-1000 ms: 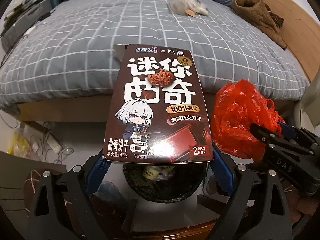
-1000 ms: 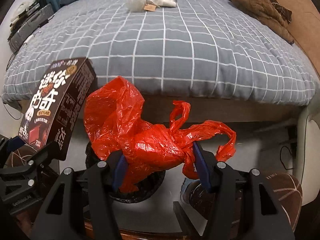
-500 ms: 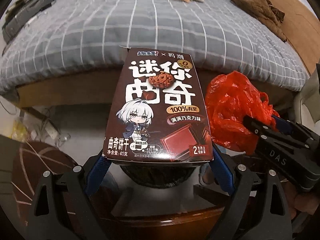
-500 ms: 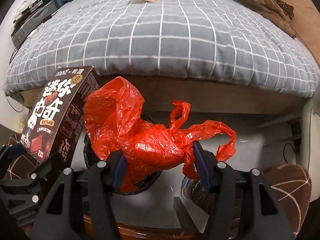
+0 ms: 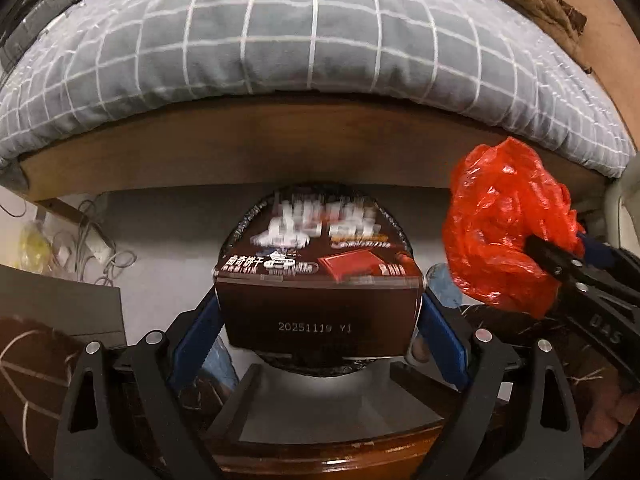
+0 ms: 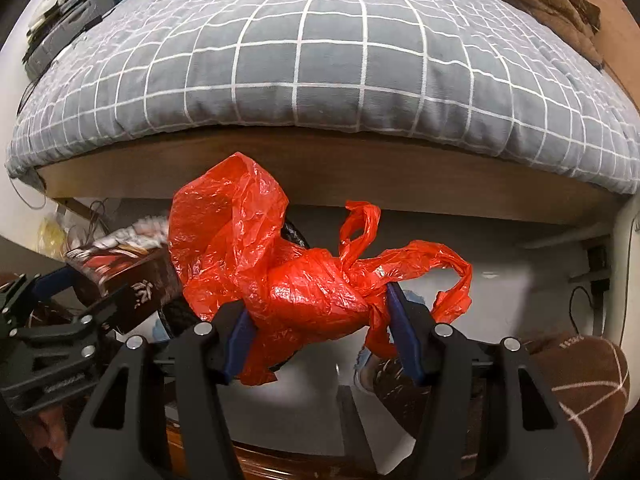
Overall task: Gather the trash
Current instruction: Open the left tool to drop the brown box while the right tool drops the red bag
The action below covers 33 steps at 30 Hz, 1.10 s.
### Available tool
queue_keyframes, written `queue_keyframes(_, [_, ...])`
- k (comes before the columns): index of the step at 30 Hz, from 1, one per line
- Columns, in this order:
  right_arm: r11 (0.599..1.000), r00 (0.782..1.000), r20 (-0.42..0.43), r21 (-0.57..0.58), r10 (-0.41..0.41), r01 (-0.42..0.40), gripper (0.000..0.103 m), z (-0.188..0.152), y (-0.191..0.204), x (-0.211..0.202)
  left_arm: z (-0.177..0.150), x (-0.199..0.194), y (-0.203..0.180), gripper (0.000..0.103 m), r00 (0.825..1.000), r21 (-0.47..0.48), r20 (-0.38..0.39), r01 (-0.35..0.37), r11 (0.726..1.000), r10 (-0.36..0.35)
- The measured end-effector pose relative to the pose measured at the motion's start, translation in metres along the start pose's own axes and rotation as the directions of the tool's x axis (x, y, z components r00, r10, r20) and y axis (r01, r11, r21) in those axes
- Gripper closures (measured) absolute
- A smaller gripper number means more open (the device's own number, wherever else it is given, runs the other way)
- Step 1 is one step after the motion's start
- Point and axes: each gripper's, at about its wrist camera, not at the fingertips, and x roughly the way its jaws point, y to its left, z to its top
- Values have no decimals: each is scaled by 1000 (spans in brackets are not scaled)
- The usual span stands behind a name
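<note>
Brown cardboard fills my left gripper (image 5: pixel 320 312): its blue pads clamp the cookie box (image 5: pixel 318 280), tipped flat over the black bin (image 5: pixel 394 228), hiding most of the rim; the print is blurred. My right gripper (image 6: pixel 320 320) pinches the crumpled red bag (image 6: pixel 304 280), just right of the box. Bare floor lies beyond, then the bed frame (image 5: pixel 320 148) and checked quilt (image 6: pixel 320 60).

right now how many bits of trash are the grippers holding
2. The cookie box sits between the left gripper fingers, tipped over the black bin. The red plastic bag is clamped in the right gripper.
</note>
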Motion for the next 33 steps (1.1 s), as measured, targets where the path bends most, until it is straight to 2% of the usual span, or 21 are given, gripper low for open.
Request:
queue_keyframes(5, [1000,1000,-13,12,-12,12,46,-5,2,10,-2,25,-3,14,999,23,-33,-2,1000,3])
queue_keyframes(8, [999,1000,-18,28,-19,20,46,-7,4,15,-1,36,-7,14,1000,63,-26,-13,998,15])
queue_keyframes(11, [999,999,-21,46,-28,29,46,-6,4,19,0,54,-11,14,999,61,-45,11,998,-8])
queue_keyframes(16, [998,998,-33,33,-44,45,46,-7,10,25,6,68,-14,11,999,81,-54,11,997,-7])
queue_keyframes(17, [999,998,-37,27,-45,46,45,-6,13,27,8,69,-13,5,999,79,-53,8,997,-4])
queue_keyframes(21, [999,997,-58,5,-45,45,44,-1,24,38,10,68,-3,6,998,58,-59,14,998,-11])
queue_keyframes(26, [999,997,-69,-13,-31,31,42,6,39,51,11,60,19,6,998,58,-55,-11,998,15])
queue_keyframes(33, [999,999,-50,-53,4,-7,44,20,82,64,10,38,65,6,998,27,-20,-57,998,57])
